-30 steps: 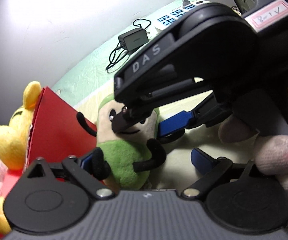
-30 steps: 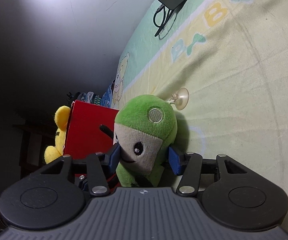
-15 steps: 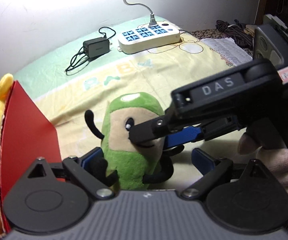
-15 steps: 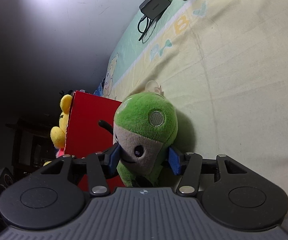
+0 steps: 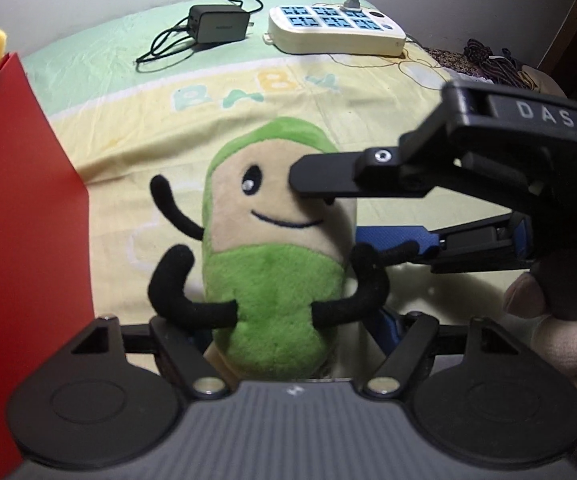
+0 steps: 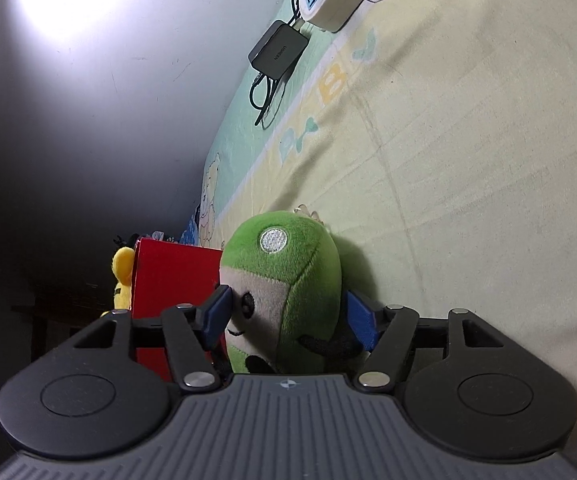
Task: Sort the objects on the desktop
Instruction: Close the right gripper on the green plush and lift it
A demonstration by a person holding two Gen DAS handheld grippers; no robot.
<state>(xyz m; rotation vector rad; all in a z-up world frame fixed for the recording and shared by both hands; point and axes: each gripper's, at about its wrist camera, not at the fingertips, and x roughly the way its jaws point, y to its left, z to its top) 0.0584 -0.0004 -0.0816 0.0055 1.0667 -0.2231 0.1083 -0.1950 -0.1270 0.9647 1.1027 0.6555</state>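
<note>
Green plush toy stood between two grippers

Green plush toy (image 5: 272, 248) stood upright on the bed sheet (image 5: 368, 120), beside the red box (image 5: 12, 216). Right gripper (image 6: 288, 314) squeezed its head. Left gripper (image 5: 288, 340) fingers were spread wide around its bottom.

green plush (image 5: 272, 248) now upright, face toward left cam; right gripper (image 6: 288, 316) swings rightward, red box (image 5: 12, 216) shifts left.

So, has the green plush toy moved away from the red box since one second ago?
Yes. In the left wrist view the green plush toy now stands clear of the red box, with bare cloth between them; earlier it touched the box.
</note>
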